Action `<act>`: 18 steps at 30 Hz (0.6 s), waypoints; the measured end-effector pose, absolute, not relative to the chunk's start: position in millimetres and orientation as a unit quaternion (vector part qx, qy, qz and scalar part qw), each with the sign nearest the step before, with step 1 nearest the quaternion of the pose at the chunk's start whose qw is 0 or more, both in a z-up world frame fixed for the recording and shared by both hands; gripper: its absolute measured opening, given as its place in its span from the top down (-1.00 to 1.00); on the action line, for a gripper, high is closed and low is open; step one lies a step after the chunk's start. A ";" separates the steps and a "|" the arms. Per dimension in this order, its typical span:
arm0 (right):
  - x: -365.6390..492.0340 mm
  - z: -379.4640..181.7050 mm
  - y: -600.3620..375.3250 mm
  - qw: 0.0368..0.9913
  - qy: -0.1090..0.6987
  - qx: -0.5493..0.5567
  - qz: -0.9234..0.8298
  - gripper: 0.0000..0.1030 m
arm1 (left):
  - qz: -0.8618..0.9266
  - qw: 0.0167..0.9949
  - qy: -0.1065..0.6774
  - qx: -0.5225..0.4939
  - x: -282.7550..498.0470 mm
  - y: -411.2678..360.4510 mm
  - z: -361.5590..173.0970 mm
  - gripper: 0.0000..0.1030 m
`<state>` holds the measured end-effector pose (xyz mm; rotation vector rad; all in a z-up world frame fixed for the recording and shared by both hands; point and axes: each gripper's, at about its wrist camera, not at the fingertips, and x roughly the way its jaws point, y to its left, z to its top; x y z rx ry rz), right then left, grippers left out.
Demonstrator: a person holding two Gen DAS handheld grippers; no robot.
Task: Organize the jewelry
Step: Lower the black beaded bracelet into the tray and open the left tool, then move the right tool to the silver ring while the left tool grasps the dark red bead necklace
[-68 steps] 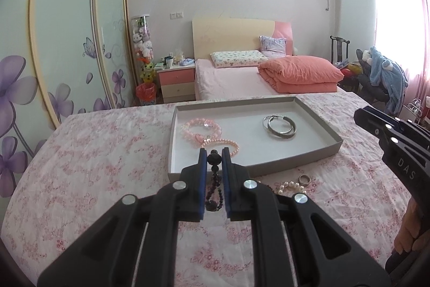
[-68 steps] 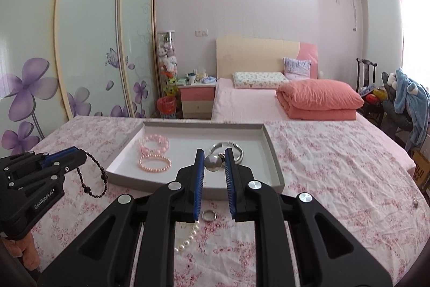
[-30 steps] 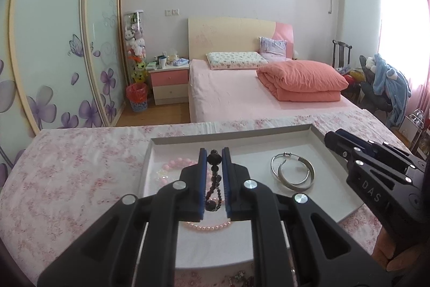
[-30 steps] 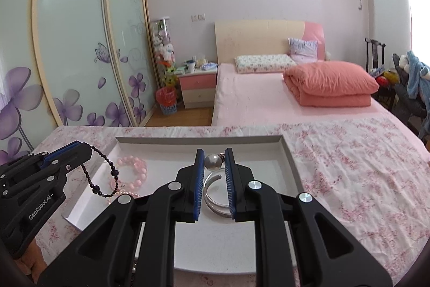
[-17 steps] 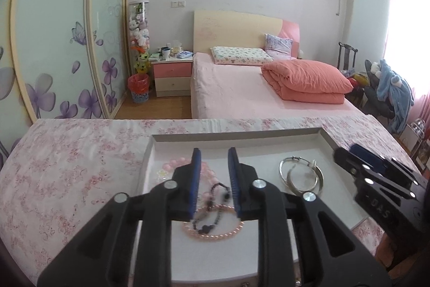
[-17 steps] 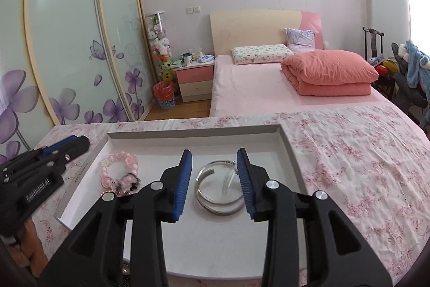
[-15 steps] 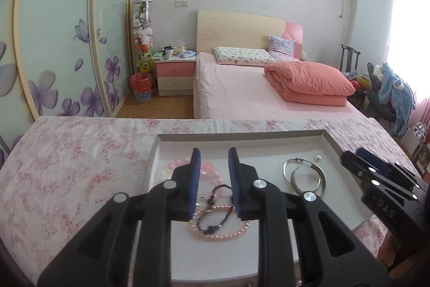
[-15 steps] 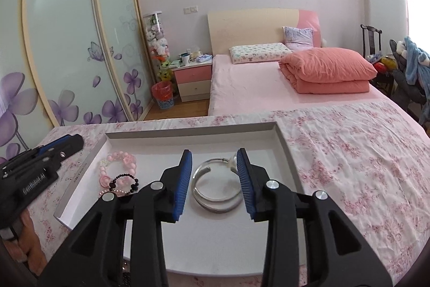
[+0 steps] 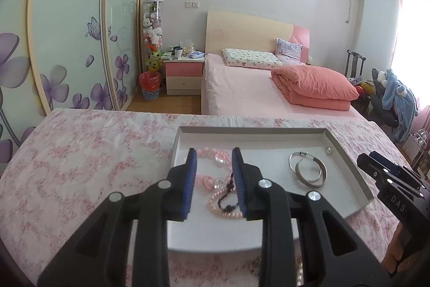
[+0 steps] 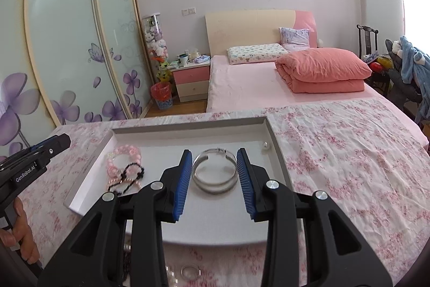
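The right gripper (image 10: 215, 183) hangs over the grey tray (image 10: 276, 147), fingers (image 10: 184, 179) apart and empty. Silver bangles (image 10: 214, 170) lie between the fingers; a pearl (image 10: 265, 145) lies beyond the right finger, pink bracelets (image 10: 122, 162) and black beads (image 10: 131, 174) left of them.

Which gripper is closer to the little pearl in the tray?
Right. The right gripper hovers beside the pearl; the left gripper is across the tray, over the bracelets.

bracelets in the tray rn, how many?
4: silver bangle mid-tray, pink chunky-bead bracelet at the tray's left, small pink pearl bracelet nearer the camera, black bead bracelet lying across both. Gripper fingers may hide more.
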<state>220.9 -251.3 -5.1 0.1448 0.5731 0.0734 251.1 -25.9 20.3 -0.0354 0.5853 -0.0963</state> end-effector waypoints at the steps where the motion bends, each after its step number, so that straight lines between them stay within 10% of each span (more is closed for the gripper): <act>1: 216.9 -6.4 -252.1 0.954 0.288 0.071 0.039 0.30 | -0.047 0.956 0.288 -0.016 246.5 -24.7 19.8 0.40; 18: 174.3 -71.3 -231.5 0.901 0.427 0.000 0.081 0.30 | -0.065 0.927 0.368 0.009 187.2 -0.4 -26.2 -0.23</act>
